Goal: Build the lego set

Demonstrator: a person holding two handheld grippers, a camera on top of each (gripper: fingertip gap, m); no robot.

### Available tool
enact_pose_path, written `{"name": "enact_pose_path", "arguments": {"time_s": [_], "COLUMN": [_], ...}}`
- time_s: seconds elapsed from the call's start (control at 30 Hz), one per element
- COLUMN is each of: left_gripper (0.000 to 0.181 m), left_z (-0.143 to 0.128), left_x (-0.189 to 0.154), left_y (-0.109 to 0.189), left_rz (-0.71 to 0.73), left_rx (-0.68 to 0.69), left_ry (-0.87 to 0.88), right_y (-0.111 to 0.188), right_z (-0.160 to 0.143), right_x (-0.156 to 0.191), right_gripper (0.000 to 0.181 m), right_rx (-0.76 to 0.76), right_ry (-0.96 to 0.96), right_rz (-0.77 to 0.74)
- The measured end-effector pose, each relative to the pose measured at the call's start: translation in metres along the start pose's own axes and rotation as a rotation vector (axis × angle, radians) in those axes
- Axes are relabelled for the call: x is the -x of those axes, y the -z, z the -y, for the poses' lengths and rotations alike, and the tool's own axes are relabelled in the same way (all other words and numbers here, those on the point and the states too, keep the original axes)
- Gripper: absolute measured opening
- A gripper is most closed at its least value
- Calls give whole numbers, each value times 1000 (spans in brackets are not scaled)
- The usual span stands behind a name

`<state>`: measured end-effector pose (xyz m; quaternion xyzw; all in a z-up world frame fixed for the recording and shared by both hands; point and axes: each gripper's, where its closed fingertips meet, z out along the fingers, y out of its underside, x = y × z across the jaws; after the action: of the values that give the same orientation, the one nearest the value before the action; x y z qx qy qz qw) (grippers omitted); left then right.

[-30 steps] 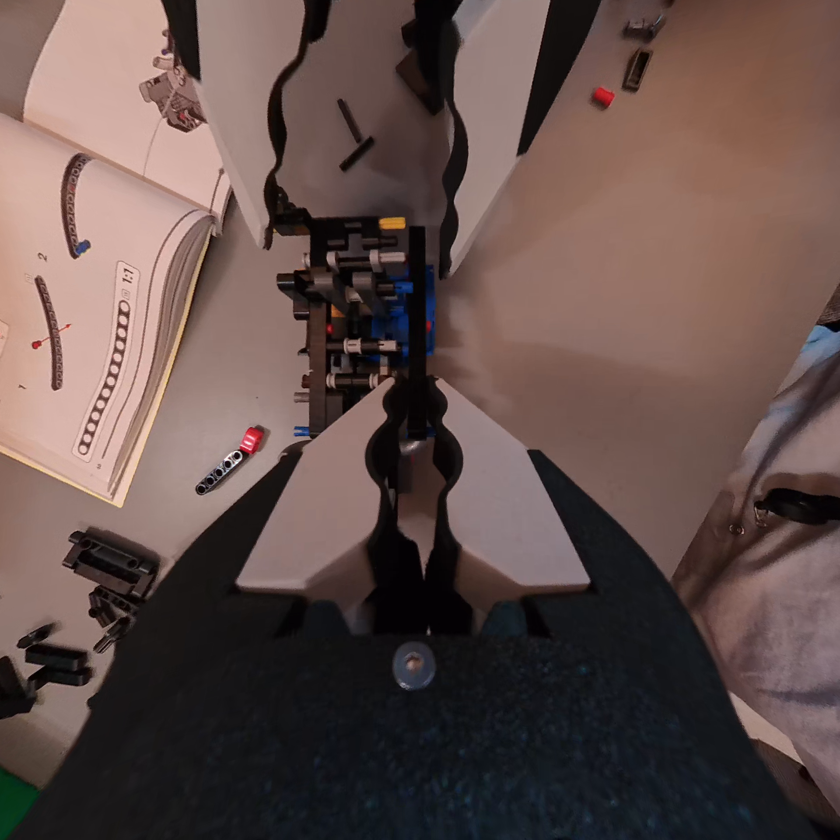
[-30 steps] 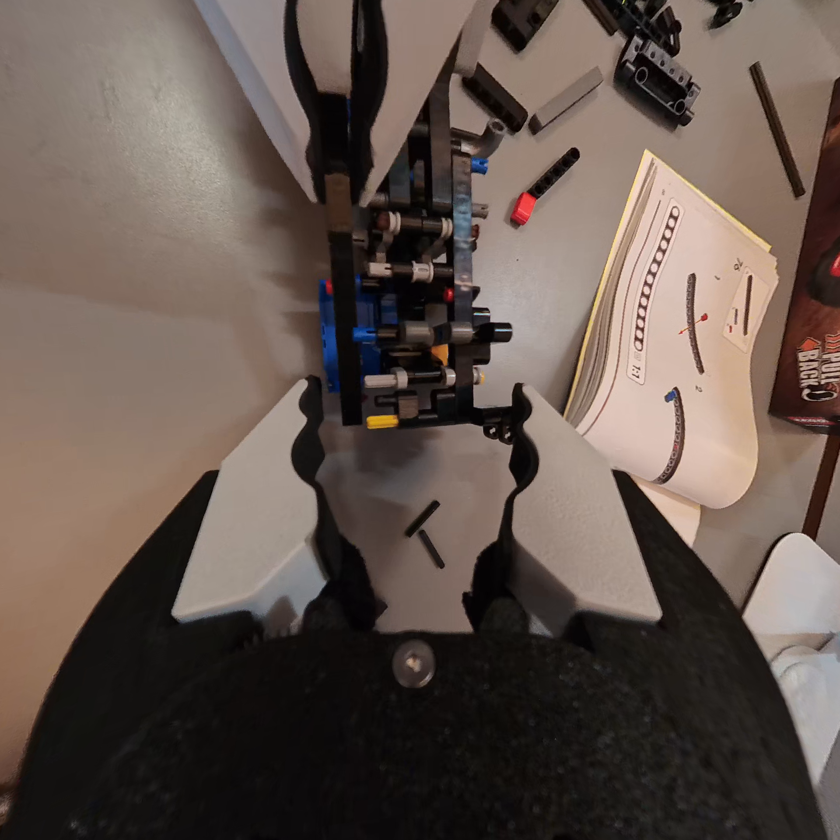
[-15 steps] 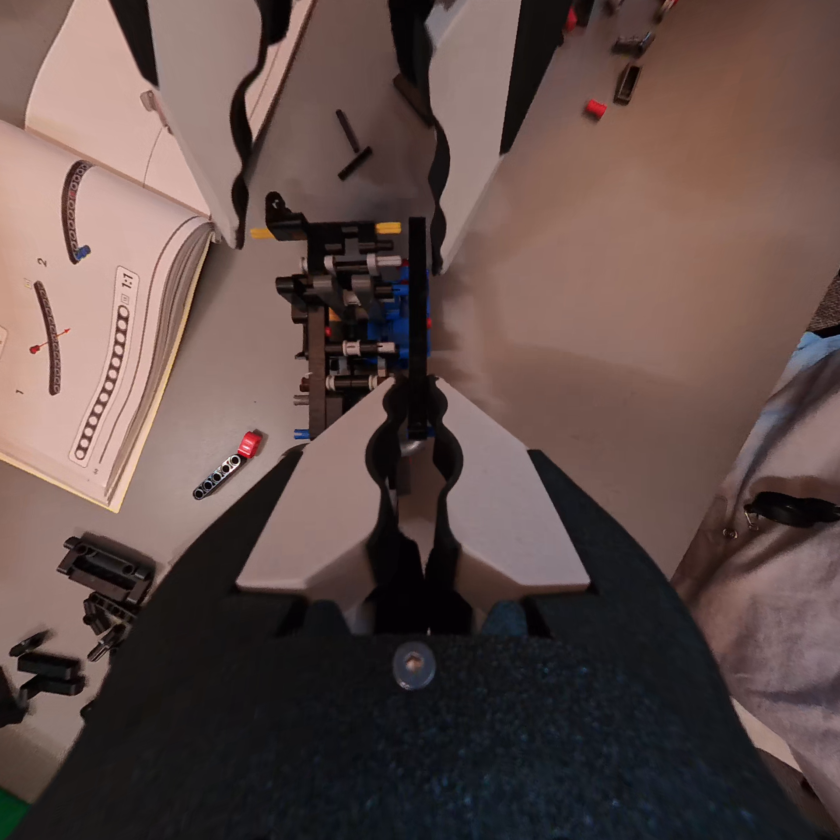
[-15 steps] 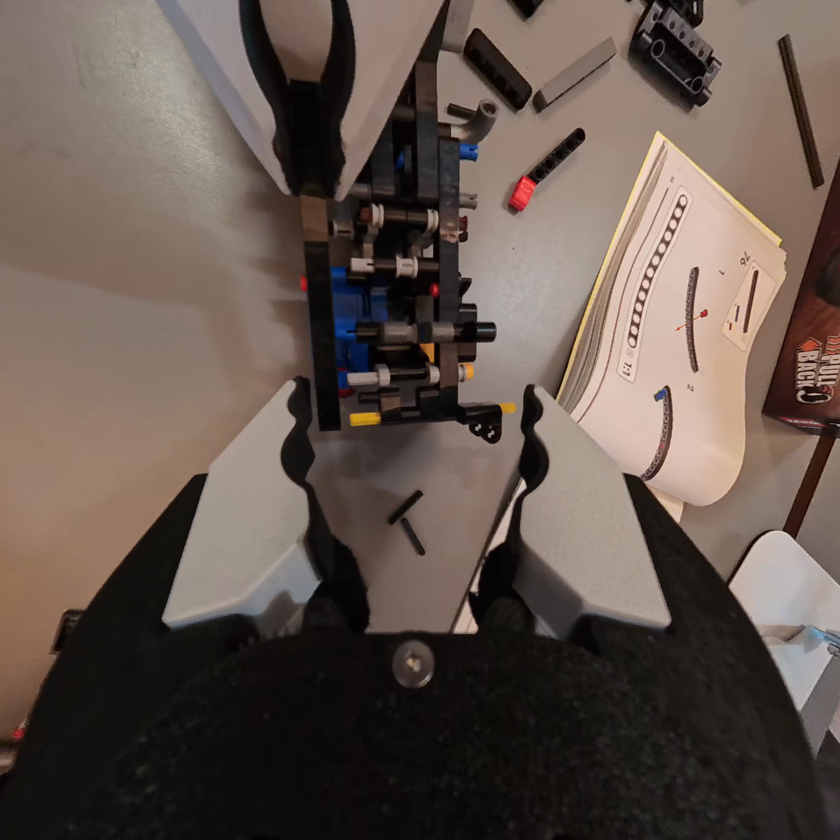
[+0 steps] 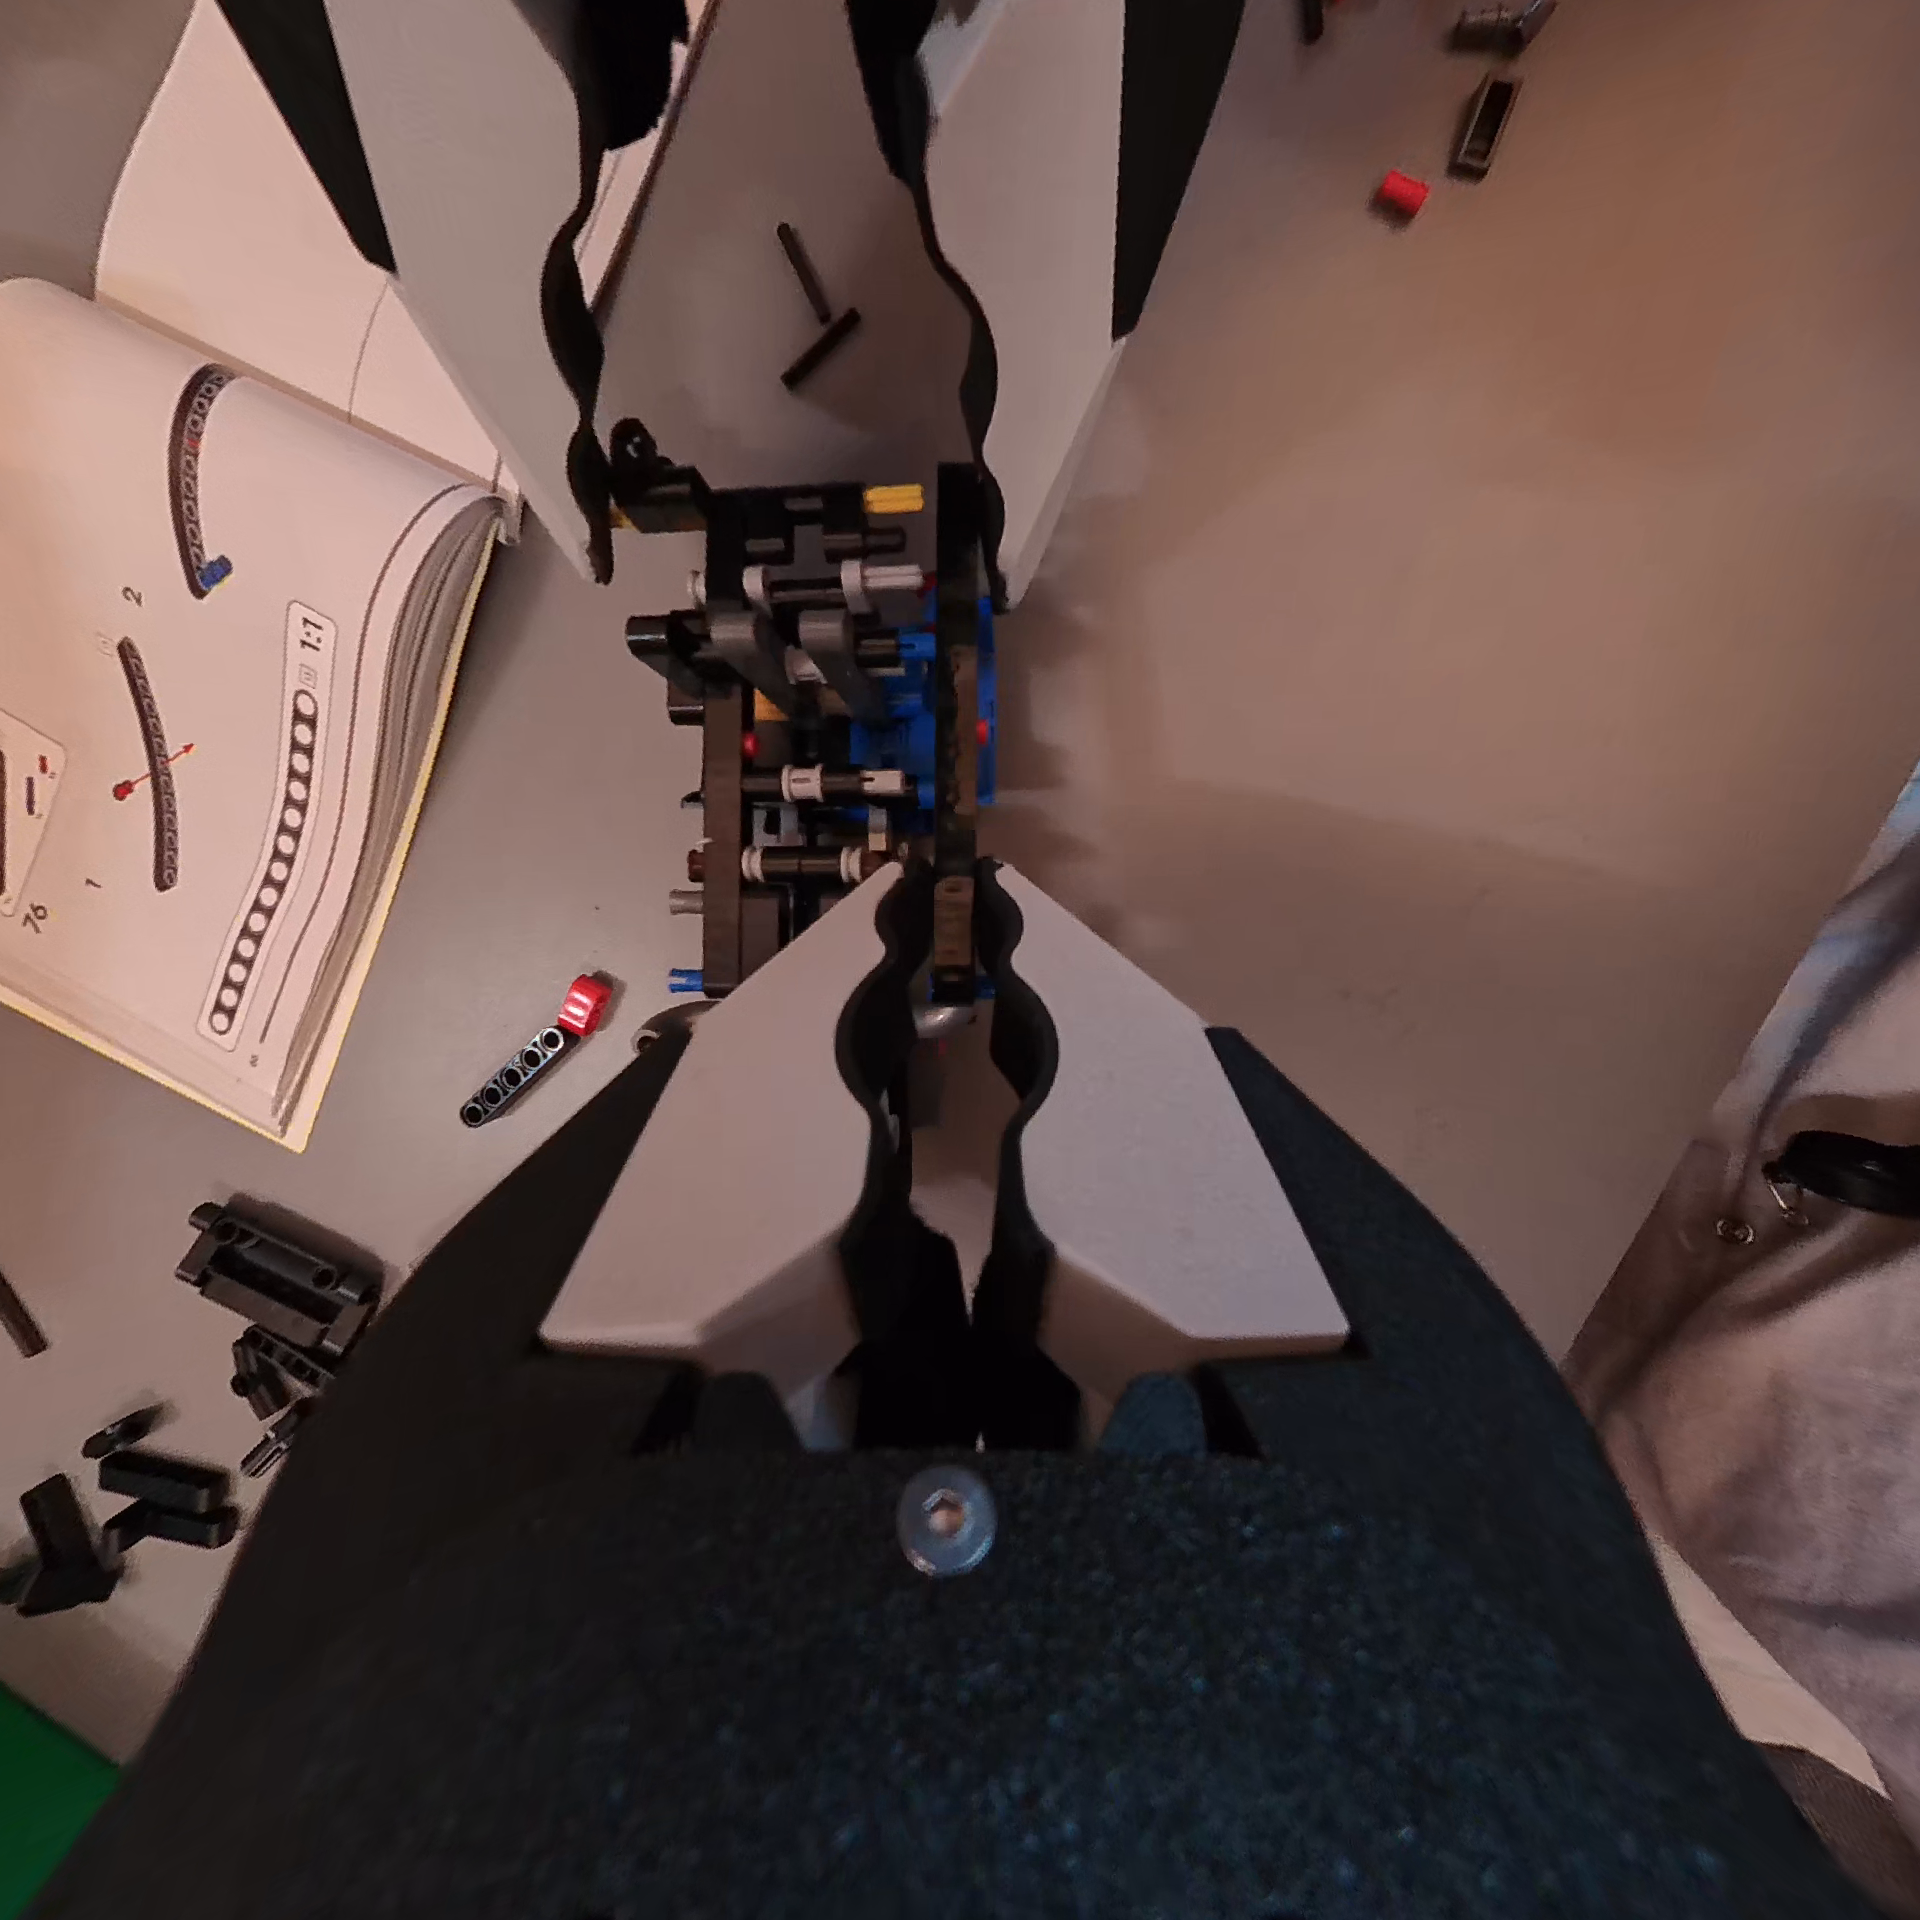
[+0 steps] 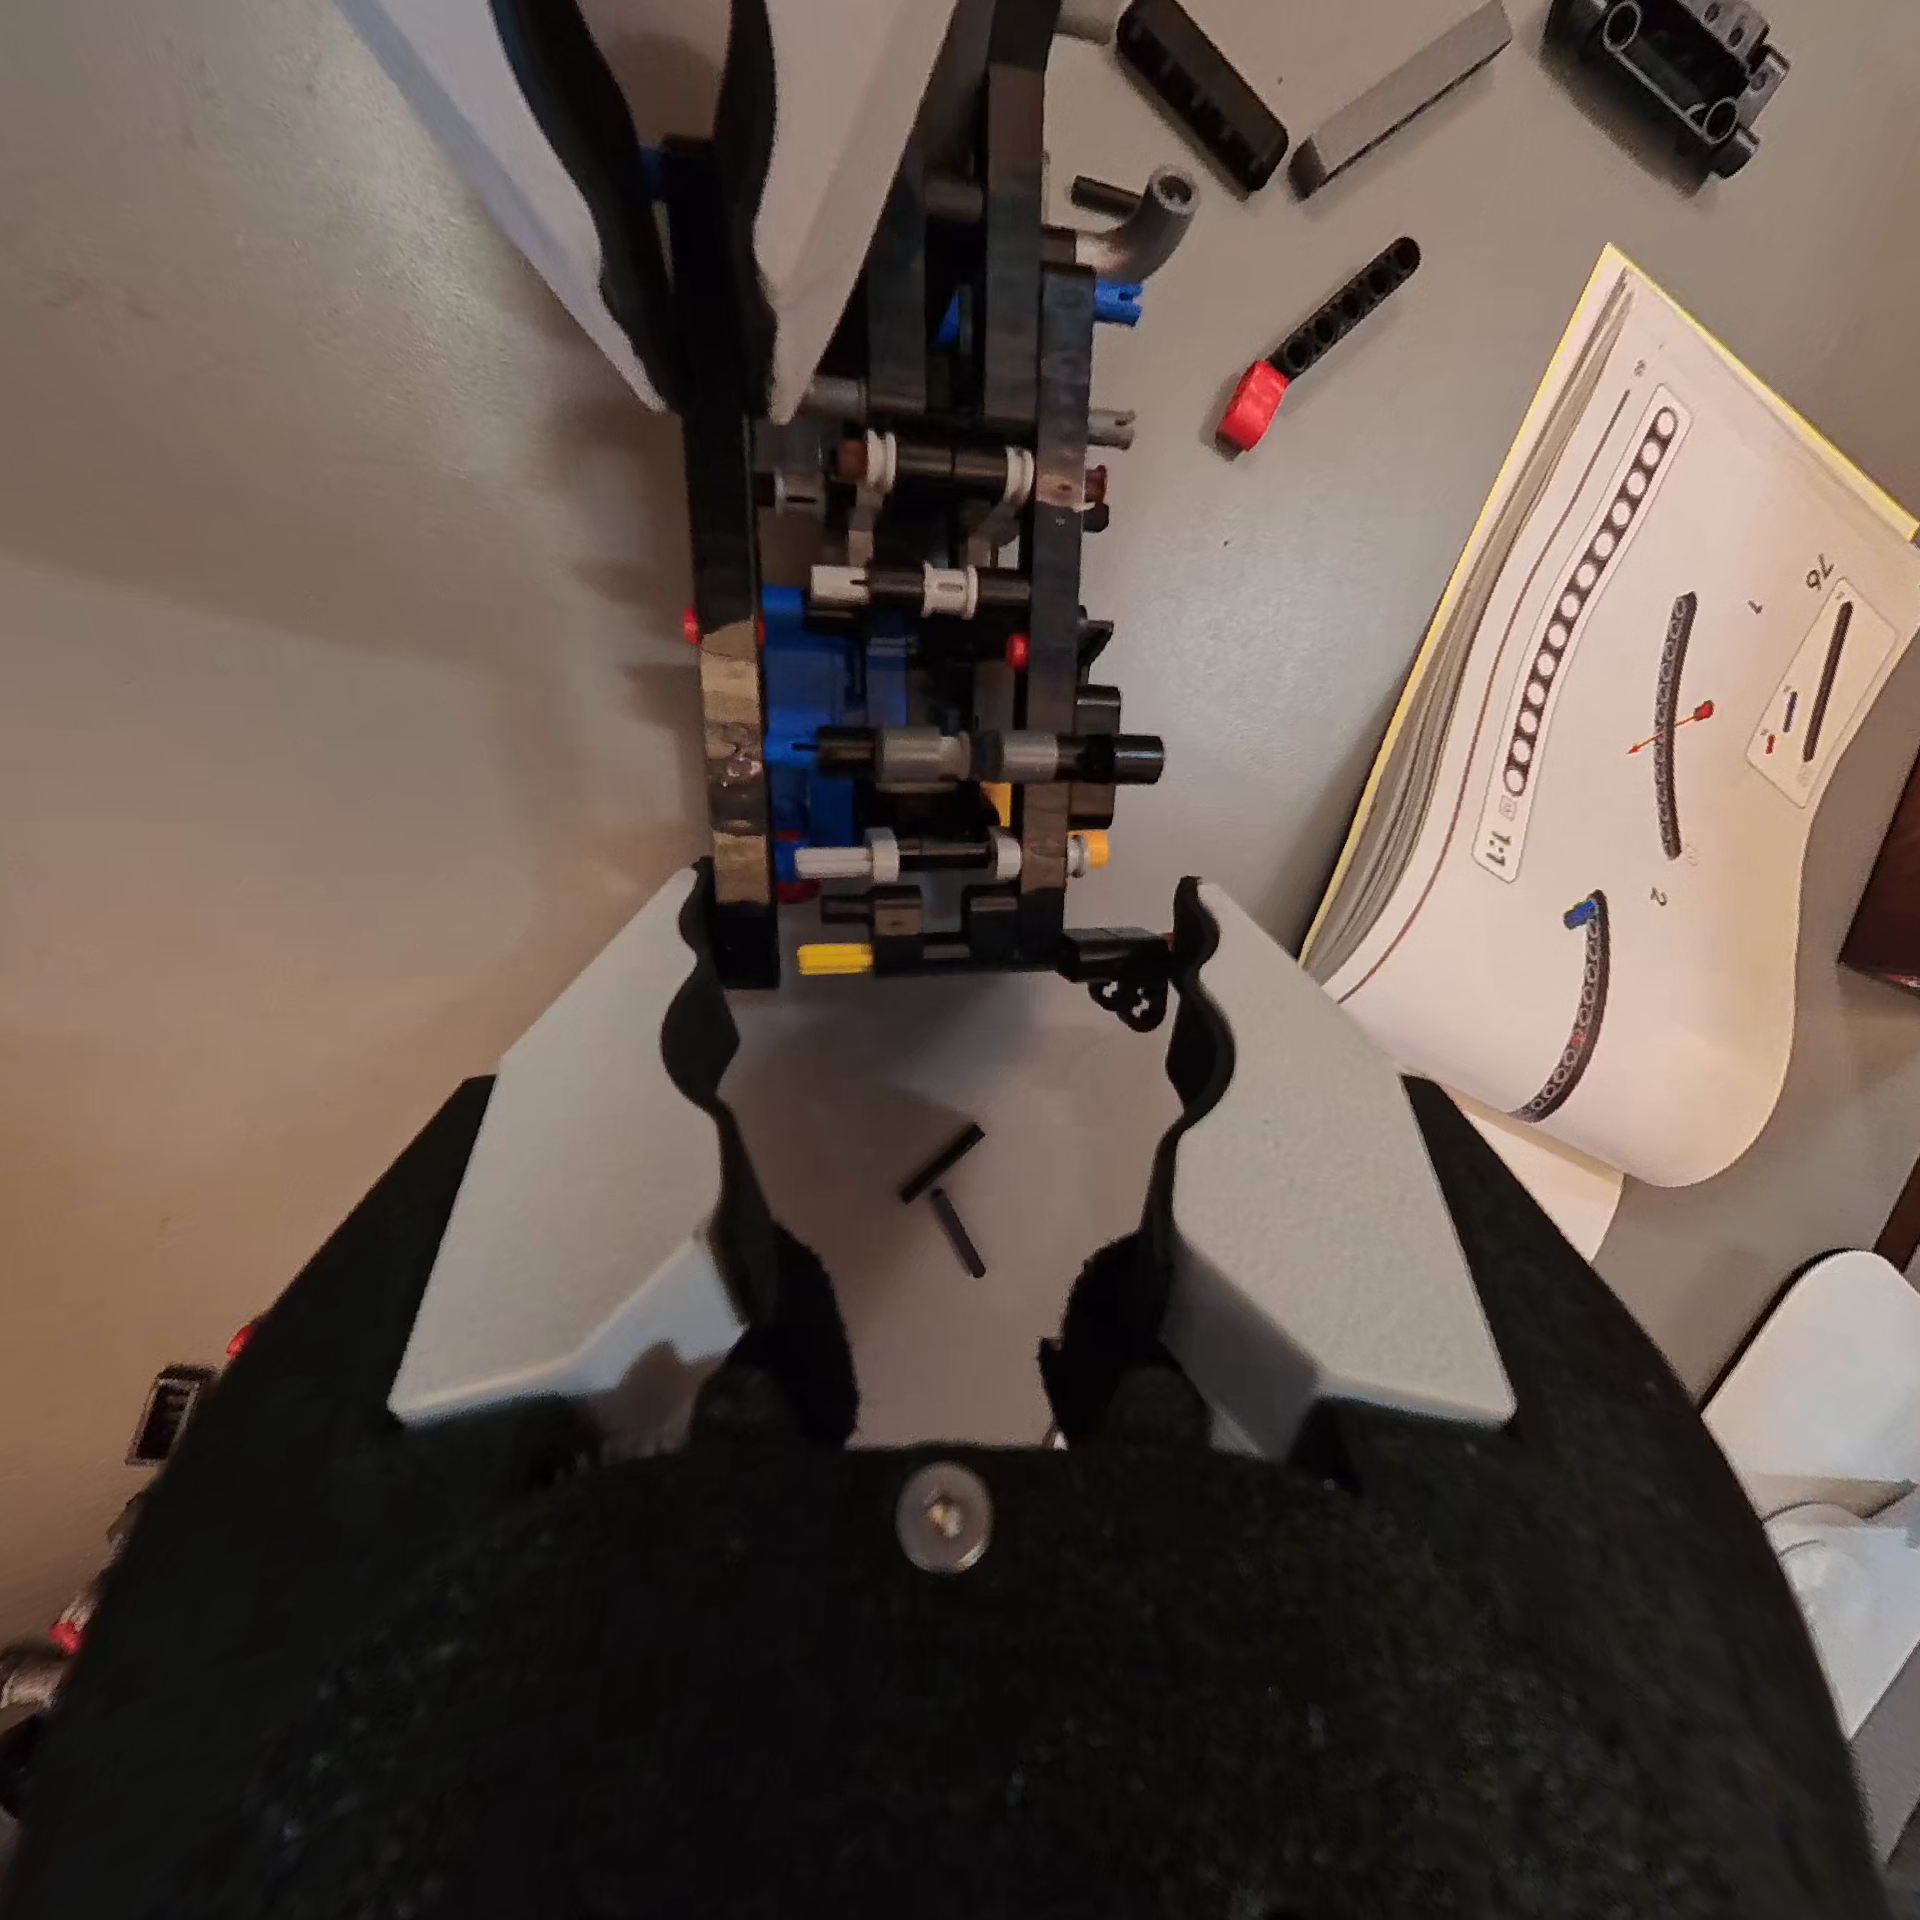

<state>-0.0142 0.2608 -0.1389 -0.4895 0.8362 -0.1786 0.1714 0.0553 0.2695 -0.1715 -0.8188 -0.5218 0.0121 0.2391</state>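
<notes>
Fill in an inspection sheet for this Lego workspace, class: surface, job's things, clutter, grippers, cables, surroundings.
Surface: grey table, partly in shadow.
Job's things: half-built Lego assembly; open instruction booklet.
Clutter: black beam with red end piece, two black axles, grey beam, black frame piece.
Grippers: left gripper shut on the assembly's black side beam; right gripper open, straddling its near end.
Cables: nothing seen.
Surroundings: grey garment; dark box edge.

My wide-parted right gripper (image 6: 945, 935) had bare grey table (image 6: 312, 520) on its left; the open white instruction booklet (image 6: 1621, 790) blocked the right, two short black rods (image 6: 951, 1195) lay between my fingers.
</notes>
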Motion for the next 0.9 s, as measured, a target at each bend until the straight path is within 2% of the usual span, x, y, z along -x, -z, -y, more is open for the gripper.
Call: {"name": "enact_pose_path", "arguments": {"time_s": [0.03, 0.9], "left_gripper": [6, 6], "left_z": [-1, -4], "left_x": [0, -1], "left_y": [0, -4], "left_rz": [1, 38], "left_rx": [5, 0], "left_ry": [-2, -16], "right_y": [0, -2], "right_z": [0, 1], "right_x": [0, 2], "right_gripper": [84, 84], "right_rx": [0, -2], "right_ry": [0, -12], "right_rz": [-1, 2]}}
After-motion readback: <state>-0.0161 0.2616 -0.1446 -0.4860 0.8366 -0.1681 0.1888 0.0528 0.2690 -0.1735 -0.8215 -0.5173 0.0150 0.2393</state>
